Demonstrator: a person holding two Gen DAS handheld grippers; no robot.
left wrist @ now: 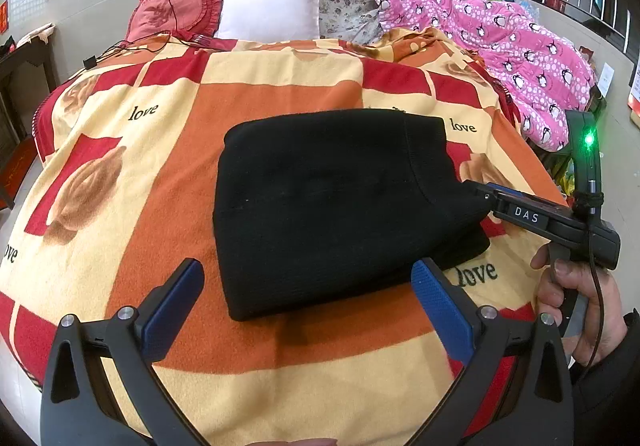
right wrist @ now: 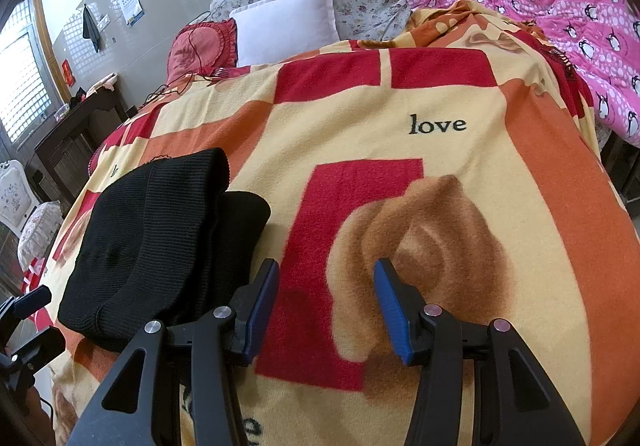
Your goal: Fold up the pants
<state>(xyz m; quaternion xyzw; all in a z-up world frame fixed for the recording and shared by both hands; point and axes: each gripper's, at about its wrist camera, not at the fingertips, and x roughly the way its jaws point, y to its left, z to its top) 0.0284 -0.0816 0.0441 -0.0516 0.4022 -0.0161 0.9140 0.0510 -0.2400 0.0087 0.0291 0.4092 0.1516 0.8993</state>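
Pants: black knit pants [left wrist: 336, 206] lying folded into a compact, thick rectangle on the patterned fleece blanket [left wrist: 280, 378], one ribbed layer resting over another at the side nearest the right gripper.
Left gripper: left gripper [left wrist: 308, 310] hovering just short of the pants' near edge, blue pads [left wrist: 440, 310] spread wide, gripping nothing.
Right gripper: right gripper [right wrist: 326, 306] sitting just beside the pants' side edge, released, pads apart over bare blanket; from the left wrist view its tip looking to be at the pants' edge, contact not clear.
Step in hand: judging by the bundle, folding looking all but done; letting go and checking the shape.
Next move: likely calling for pressing the top layer flat and squaring the offset edges beside the right gripper, or pulling both tools clear of the pants.
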